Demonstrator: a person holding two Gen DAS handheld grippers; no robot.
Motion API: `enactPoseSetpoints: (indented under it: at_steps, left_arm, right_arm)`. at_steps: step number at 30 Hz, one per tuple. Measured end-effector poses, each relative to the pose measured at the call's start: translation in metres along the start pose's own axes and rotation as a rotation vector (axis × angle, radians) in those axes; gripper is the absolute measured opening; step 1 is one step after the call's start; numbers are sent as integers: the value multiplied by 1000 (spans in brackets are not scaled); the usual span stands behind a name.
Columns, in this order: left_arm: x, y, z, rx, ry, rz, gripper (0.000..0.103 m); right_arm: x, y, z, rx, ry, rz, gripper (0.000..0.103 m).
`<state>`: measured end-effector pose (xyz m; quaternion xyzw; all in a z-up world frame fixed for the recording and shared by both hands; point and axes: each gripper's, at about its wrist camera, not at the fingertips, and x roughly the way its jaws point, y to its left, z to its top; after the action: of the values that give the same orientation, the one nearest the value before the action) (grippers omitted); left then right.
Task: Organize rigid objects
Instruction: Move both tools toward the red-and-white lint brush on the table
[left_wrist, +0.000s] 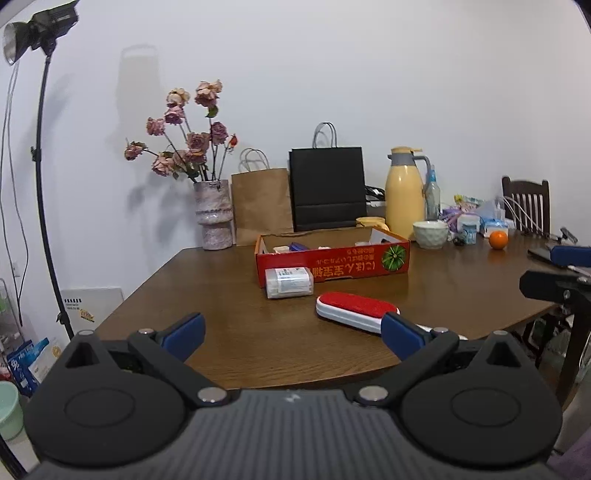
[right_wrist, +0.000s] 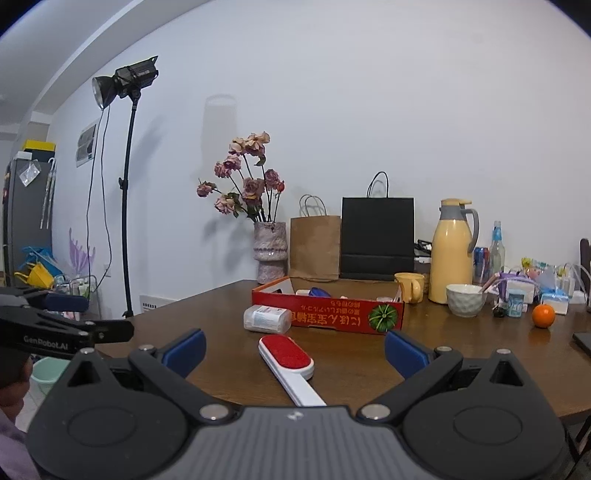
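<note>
A red and white lint brush (left_wrist: 356, 308) (right_wrist: 286, 354) lies flat on the brown table (left_wrist: 229, 314) (right_wrist: 351, 369), its white handle pointing toward me. Just behind it a clear plastic box (left_wrist: 289, 282) (right_wrist: 266, 318) rests against a shallow red cardboard box (left_wrist: 332, 262) (right_wrist: 328, 314) that holds several small items. My left gripper (left_wrist: 293, 334) stands open above the table's near edge, left of the brush. My right gripper (right_wrist: 295, 350) is open too, with the brush's handle lying between its blue fingers (right_wrist: 184, 352) below them. The right gripper also shows at the right edge of the left wrist view.
A vase of dried roses (left_wrist: 213, 214), a brown paper bag (left_wrist: 260, 205), a black bag (left_wrist: 327, 188), a yellow thermos (left_wrist: 404, 192), a bowl (left_wrist: 430, 234) and an orange (left_wrist: 498, 240) line the back. A chair (left_wrist: 524, 203) stands at the right. A light stand (right_wrist: 127, 192) rises at the left.
</note>
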<state>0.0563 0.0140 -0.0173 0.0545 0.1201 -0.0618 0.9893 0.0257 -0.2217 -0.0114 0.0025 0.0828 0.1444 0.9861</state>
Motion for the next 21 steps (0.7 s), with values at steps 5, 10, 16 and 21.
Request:
enactPoseSetpoints:
  at_steps: [5, 10, 16, 21]
  left_arm:
    - [24, -5, -2, -7, 13, -31, 103]
    - [64, -8, -1, -25, 48, -61, 103]
    - [122, -12, 2, -48, 85, -39, 103]
    - [169, -16, 5, -61, 109, -53, 103]
  right_arm:
    - [28, -8, -9, -2, 71, 5, 96]
    - [69, -18, -22, 5, 147, 21, 83]
    - [122, -23, -46, -48, 244, 49, 68]
    - [155, -34, -50, -79, 269, 78, 47]
